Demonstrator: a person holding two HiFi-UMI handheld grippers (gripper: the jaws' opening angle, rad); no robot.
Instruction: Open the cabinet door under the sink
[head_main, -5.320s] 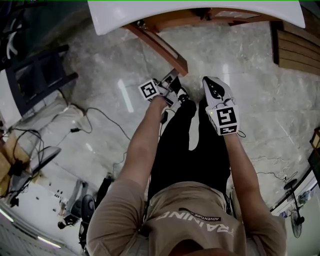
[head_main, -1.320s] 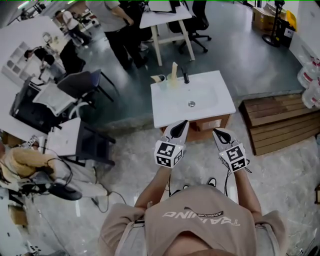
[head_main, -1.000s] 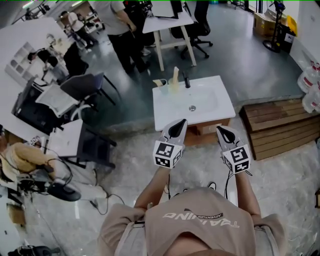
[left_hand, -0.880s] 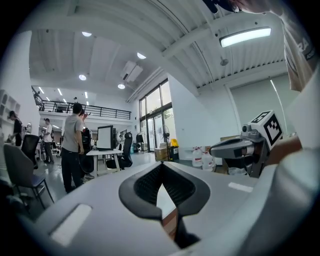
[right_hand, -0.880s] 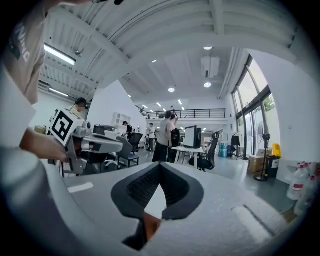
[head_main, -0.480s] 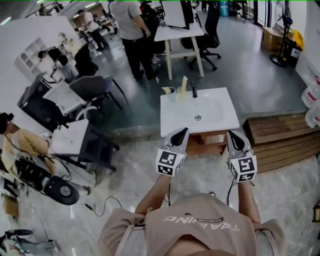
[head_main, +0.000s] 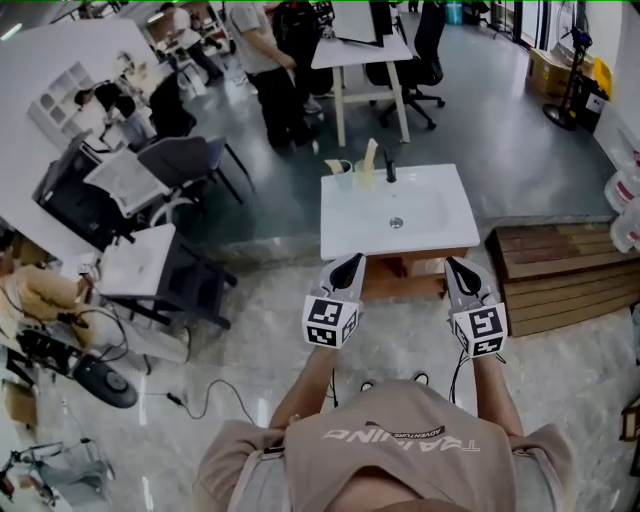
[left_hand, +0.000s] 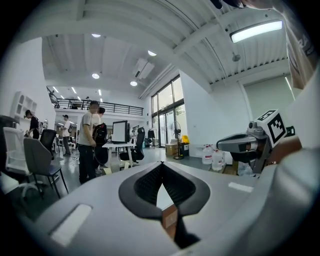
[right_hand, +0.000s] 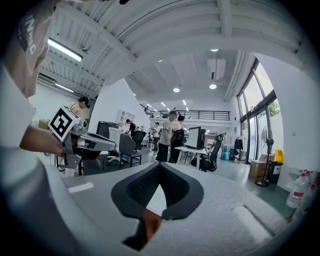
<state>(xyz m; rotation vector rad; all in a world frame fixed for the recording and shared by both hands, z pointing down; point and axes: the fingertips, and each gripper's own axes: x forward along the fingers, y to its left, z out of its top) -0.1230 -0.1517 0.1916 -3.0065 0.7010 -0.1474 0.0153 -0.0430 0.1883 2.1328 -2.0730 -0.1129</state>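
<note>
The sink unit stands ahead of me in the head view: a white basin top (head_main: 395, 212) on a wooden cabinet (head_main: 405, 270). The basin overhangs most of the cabinet front, so I cannot tell how the door stands. Both grippers are held level, short of the cabinet and touching nothing. My left gripper (head_main: 347, 268) points at the cabinet's left end, jaws shut and empty (left_hand: 162, 166). My right gripper (head_main: 460, 270) points at its right end, jaws likewise together with nothing held (right_hand: 159, 165). Each gripper view shows a sliver of wood (left_hand: 170, 218) below the jaw tips.
A stack of wooden pallets (head_main: 560, 275) lies right of the sink. Dark chairs and a small white table (head_main: 135, 270) stand to the left, with cables (head_main: 200, 395) on the marble floor. People (head_main: 265, 60) and a white desk (head_main: 365, 45) are beyond the sink.
Five seconds ago I looked straight down at the floor beside an open wooden door. Now I face the sink from a step back. Over the last second the left gripper drifted slightly left.
</note>
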